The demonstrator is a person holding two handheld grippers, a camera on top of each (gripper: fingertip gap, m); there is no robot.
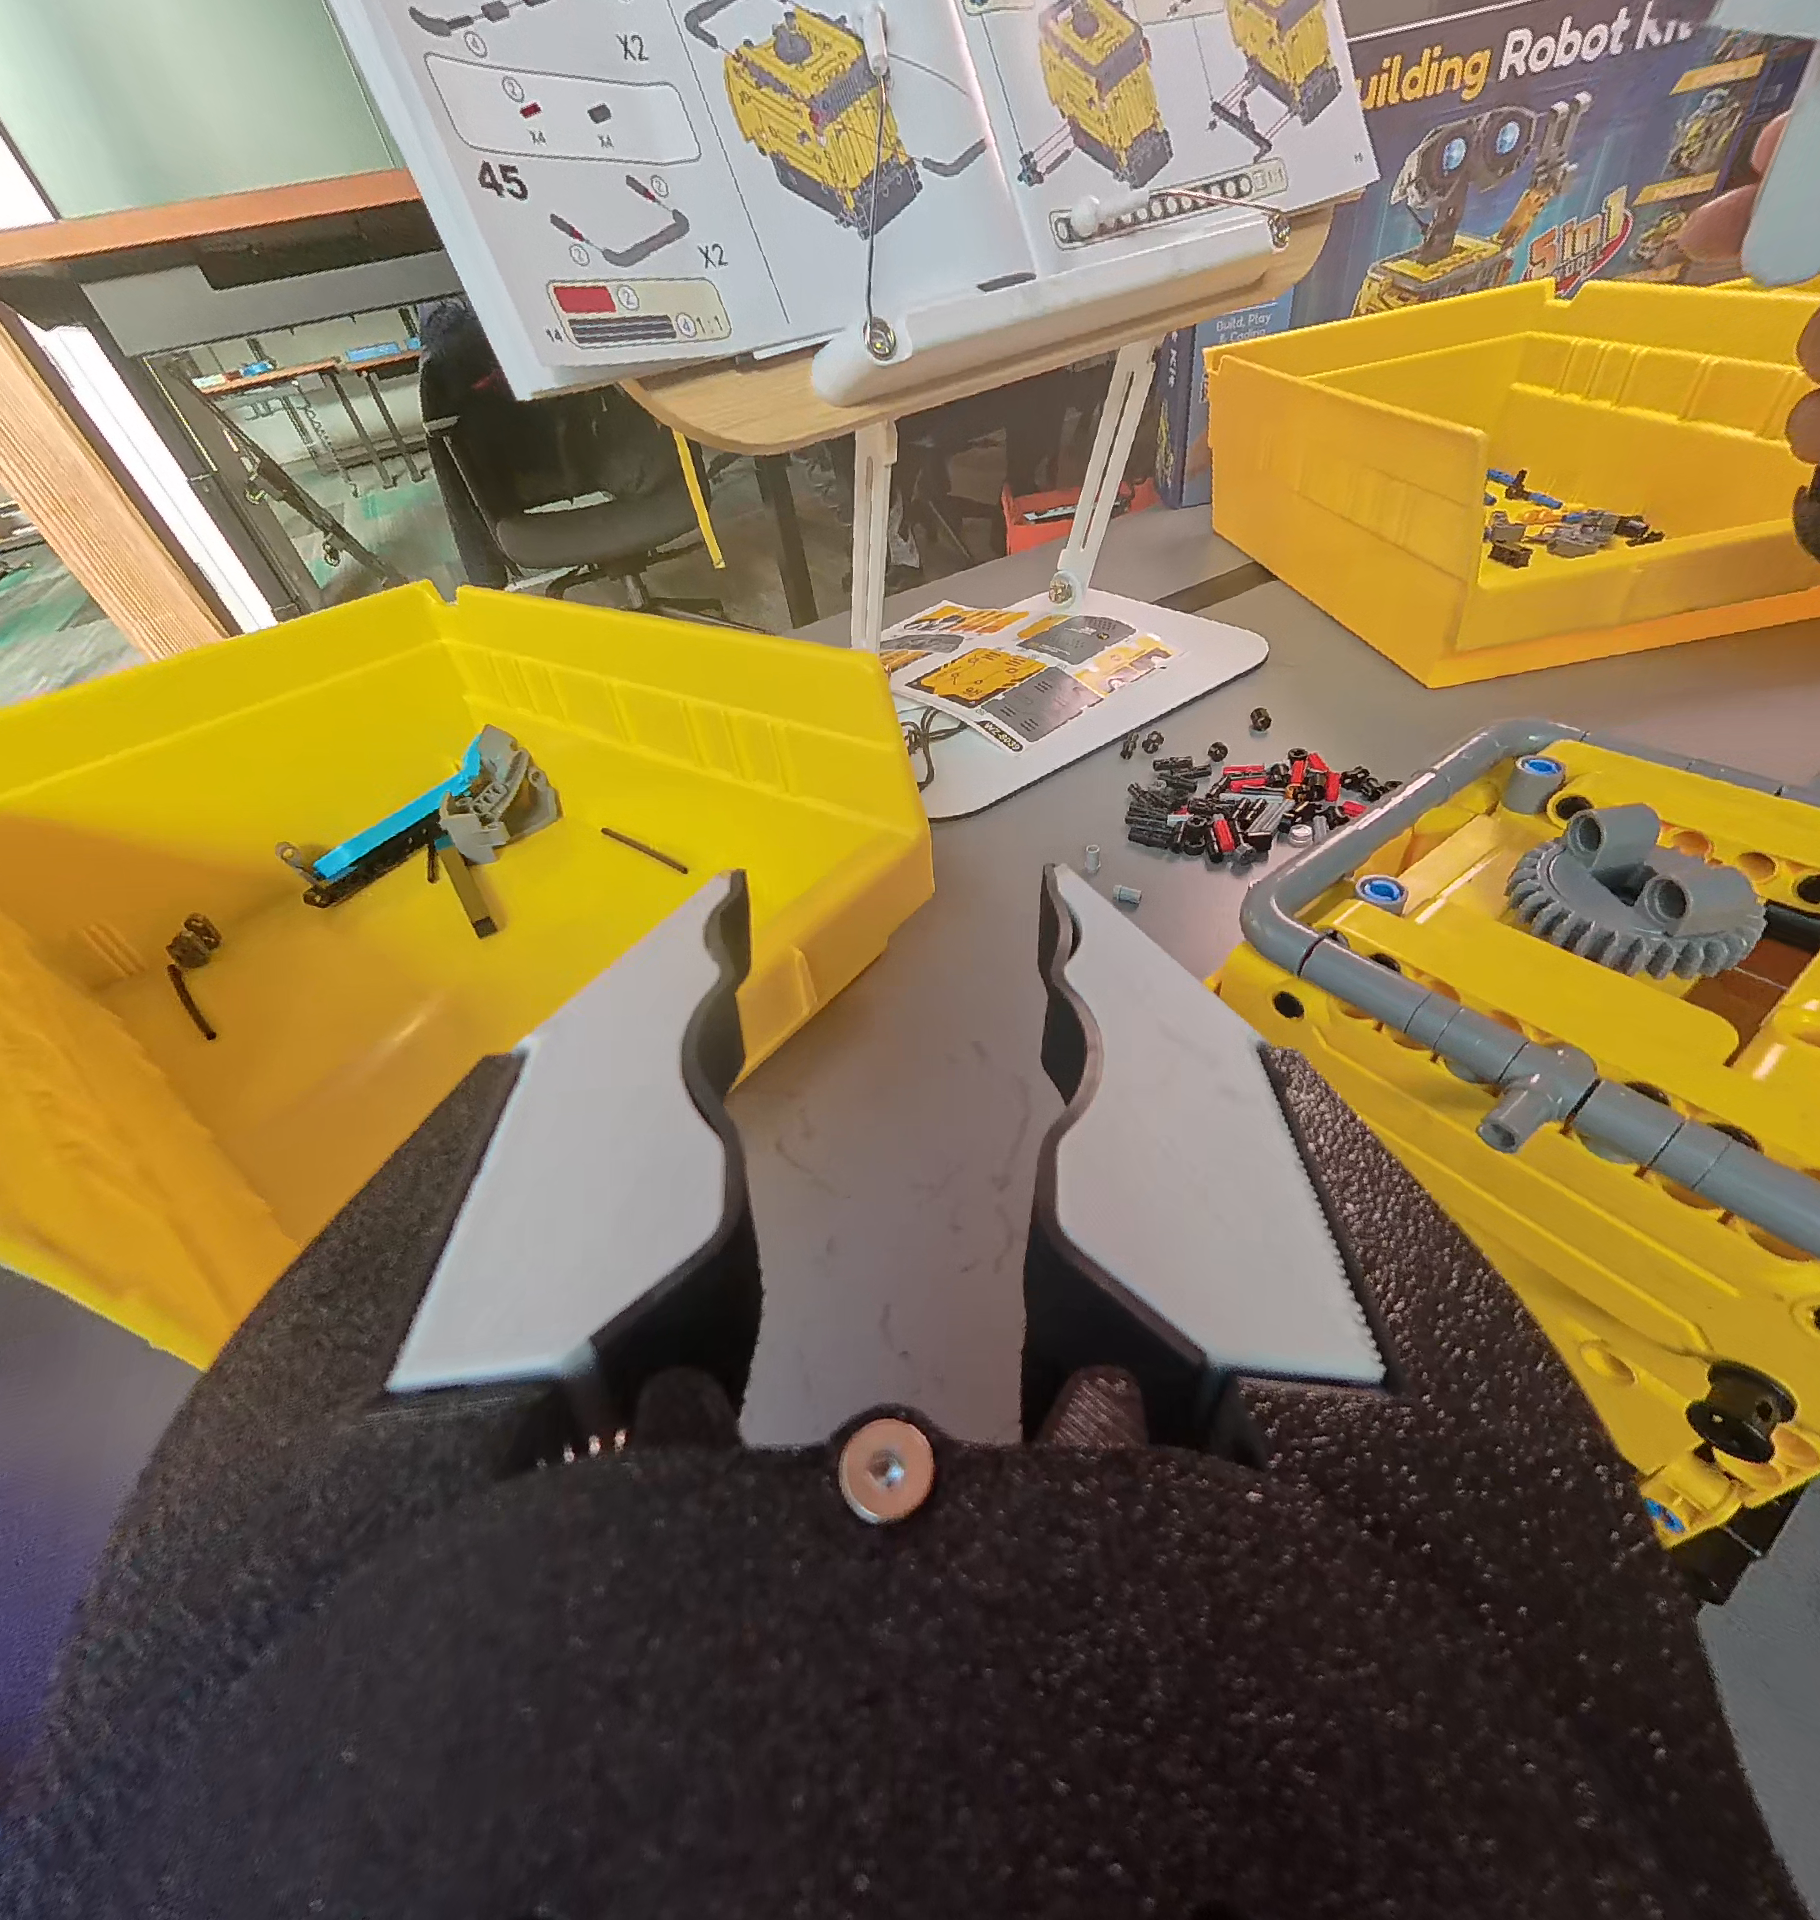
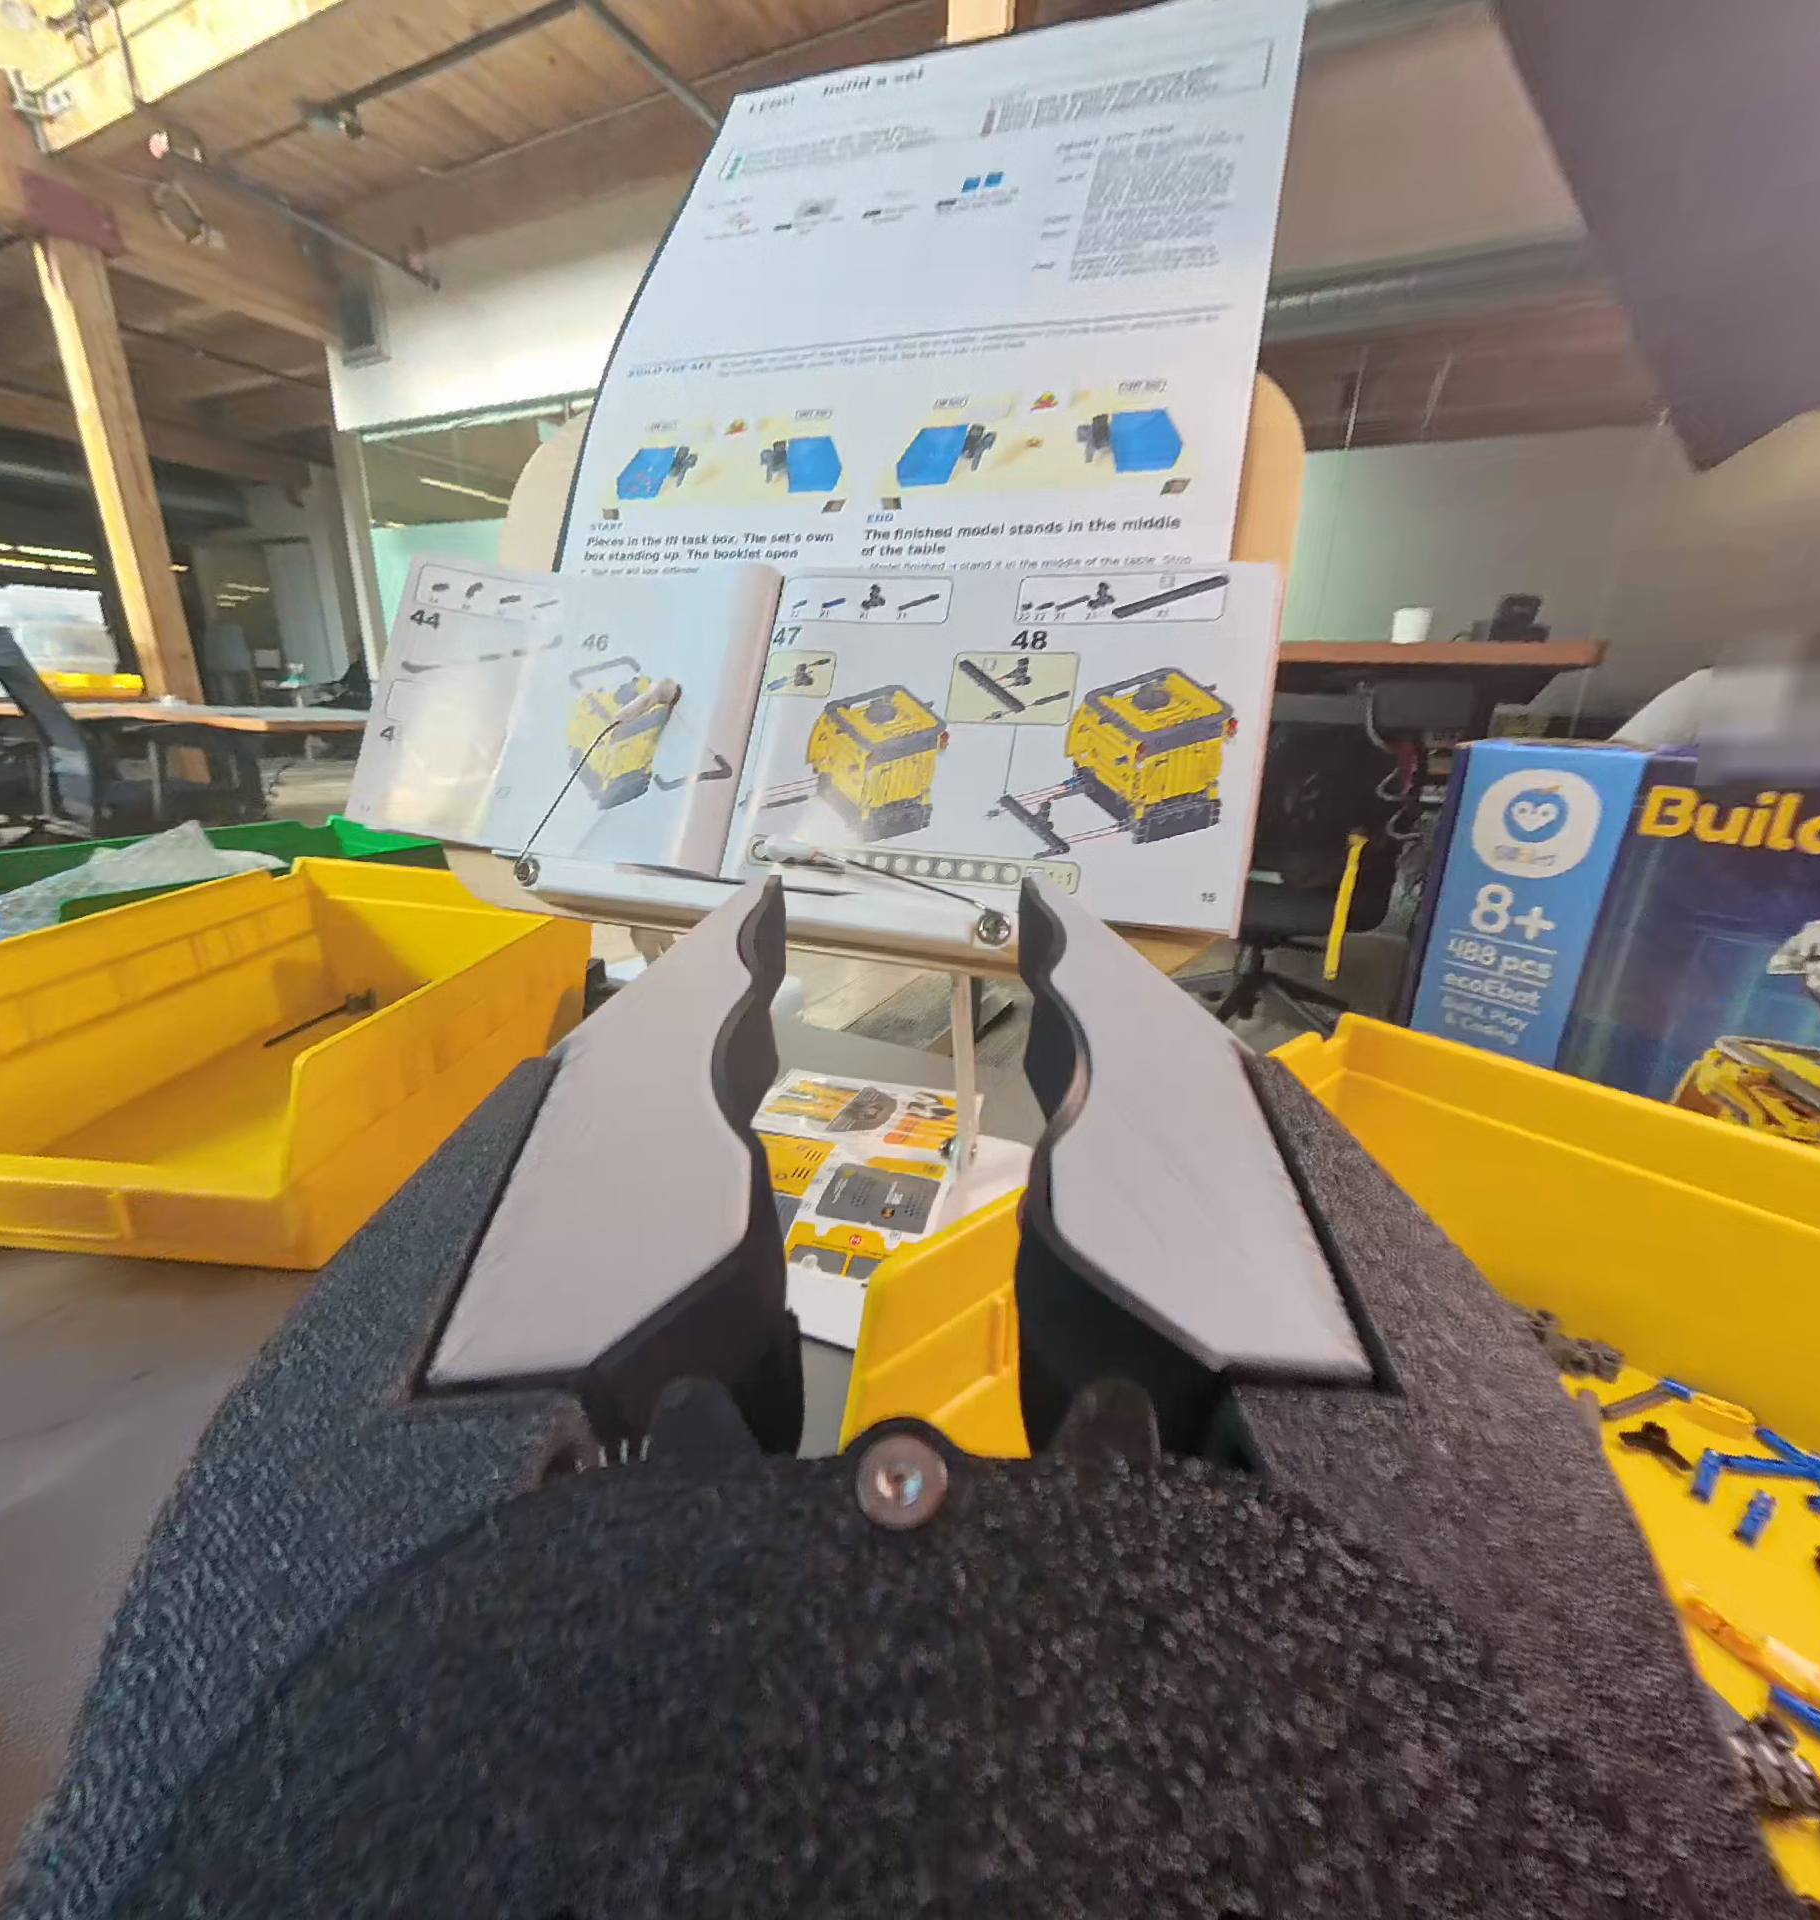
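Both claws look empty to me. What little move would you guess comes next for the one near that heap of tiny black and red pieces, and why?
Probably a short reach forward and to its right. The left gripper is open and empty over bare table, and the pile of small black and red pins lies just beyond its fingertips, beside the yellow model. That loose heap is the nearest thing it could pick from, though this is only a guess.

Yellow brick model (image 1: 1571, 1132) beside gaping left hand-held gripper (image 1: 890, 909)

Left gripper (image 1: 893, 894) and right gripper (image 2: 901, 904), fingers apart, empty.
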